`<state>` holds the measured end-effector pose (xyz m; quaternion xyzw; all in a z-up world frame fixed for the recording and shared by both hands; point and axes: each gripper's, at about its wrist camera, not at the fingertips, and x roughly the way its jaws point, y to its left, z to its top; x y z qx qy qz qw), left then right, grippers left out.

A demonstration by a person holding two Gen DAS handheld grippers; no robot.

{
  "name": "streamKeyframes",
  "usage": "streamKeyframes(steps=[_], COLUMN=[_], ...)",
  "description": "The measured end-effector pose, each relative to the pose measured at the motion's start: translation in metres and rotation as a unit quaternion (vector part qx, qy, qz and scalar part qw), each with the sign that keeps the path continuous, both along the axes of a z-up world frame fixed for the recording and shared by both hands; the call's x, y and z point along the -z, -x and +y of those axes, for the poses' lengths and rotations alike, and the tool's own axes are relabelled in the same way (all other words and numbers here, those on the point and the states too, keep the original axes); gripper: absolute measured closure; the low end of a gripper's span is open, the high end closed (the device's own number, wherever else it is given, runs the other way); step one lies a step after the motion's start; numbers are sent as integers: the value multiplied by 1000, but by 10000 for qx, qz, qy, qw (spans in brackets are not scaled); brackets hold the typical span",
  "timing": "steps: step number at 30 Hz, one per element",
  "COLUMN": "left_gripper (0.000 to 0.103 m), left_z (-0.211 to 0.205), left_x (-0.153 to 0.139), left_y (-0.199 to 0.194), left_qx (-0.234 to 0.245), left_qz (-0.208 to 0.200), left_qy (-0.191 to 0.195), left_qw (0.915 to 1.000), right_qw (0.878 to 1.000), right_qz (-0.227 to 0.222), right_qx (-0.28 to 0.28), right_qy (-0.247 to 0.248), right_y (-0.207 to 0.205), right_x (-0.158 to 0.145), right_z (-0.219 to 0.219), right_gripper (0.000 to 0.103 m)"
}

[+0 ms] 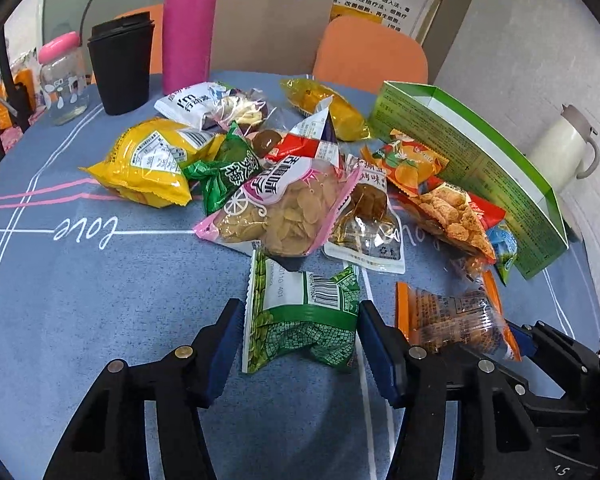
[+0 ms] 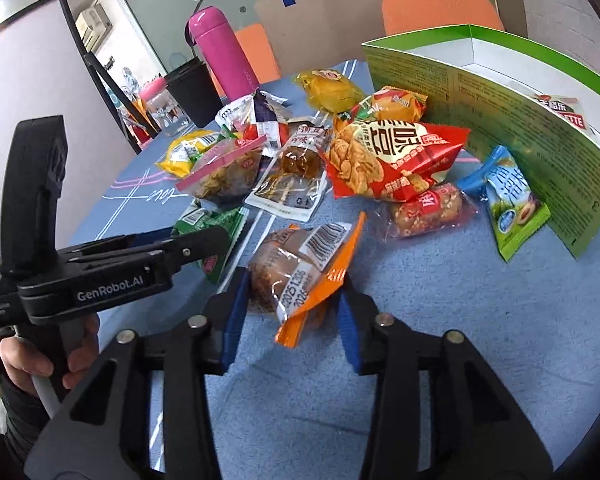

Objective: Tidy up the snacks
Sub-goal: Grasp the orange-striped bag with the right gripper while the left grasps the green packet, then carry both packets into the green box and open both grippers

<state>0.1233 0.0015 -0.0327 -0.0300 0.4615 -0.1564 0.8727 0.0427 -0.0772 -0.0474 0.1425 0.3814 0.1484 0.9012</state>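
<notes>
- The left tool (image 1: 300, 332) straddles a green snack packet (image 1: 300, 316) that lies flat on the blue tabletop (image 1: 100, 300); its blue pads (image 1: 224, 344) sit at the packet's two side edges, and whether they press it cannot be told from the left wrist view.
- The right tool (image 2: 290, 300) has an orange-edged clear packet (image 2: 300, 268) between its blue pads; the jaws stand partly apart, the left pad is against the wrapper, and a small gap shows at the right pad.
- In the left wrist view the same orange-edged packet lies just right of the green one, with the right tool behind it at the tabletop's near right side.
- A person's hand (image 2: 40, 356) holds the left tool's grip at the left edge of the right wrist view.
- The rest of the snacks lie heaped around the tabletop's middle: a pink-trimmed bag of chips (image 1: 284, 208), a yellow packet (image 1: 148, 160), a red packet of fried snacks (image 2: 388, 156) and a blue-and-green packet (image 2: 508, 208).
- The blue-and-green packet leans against the open green box (image 2: 500, 112) along the tabletop's right side; one packet shows inside the box.
- Near the far left corner stand a pink flask (image 1: 188, 24), a black cup (image 1: 120, 68) and a glass jar with a pink lid (image 1: 64, 80).
- An orange chair (image 1: 372, 52) stands behind the far edge.
</notes>
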Motion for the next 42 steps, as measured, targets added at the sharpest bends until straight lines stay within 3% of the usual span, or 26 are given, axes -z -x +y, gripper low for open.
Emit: streamKeyframes(steps=[4, 6, 17, 31, 36, 42], left_gripper=[53, 61, 61, 61, 61, 61], left_z=[1, 1, -27, -112, -151, -194], left_x=[-1, -5, -61, -99, -98, -88], left_y=[5, 10, 28, -8, -34, -64], left_qx=[19, 44, 439, 916, 1048, 1200], left_qz=[58, 47, -551, -839, -793, -579], left_qy=[68, 190, 481, 612, 562, 520], left_qw=[10000, 9998, 9964, 9904, 9897, 9897], right_qw=[9995, 9989, 9834, 9661, 9661, 9735], right_qz=[-272, -443, -1338, -1179, -1096, -1048], right_qx=[28, 95, 1185, 2271, 2319, 1992], right_qy=[124, 138, 313, 330, 287, 392], right_y=[14, 21, 47, 30, 12, -14], right_x=[-13, -23, -73, -69, -63, -55], right_z=[-3, -7, -75, -162, -179, -177], right_gripper=[63, 63, 63, 62, 62, 61])
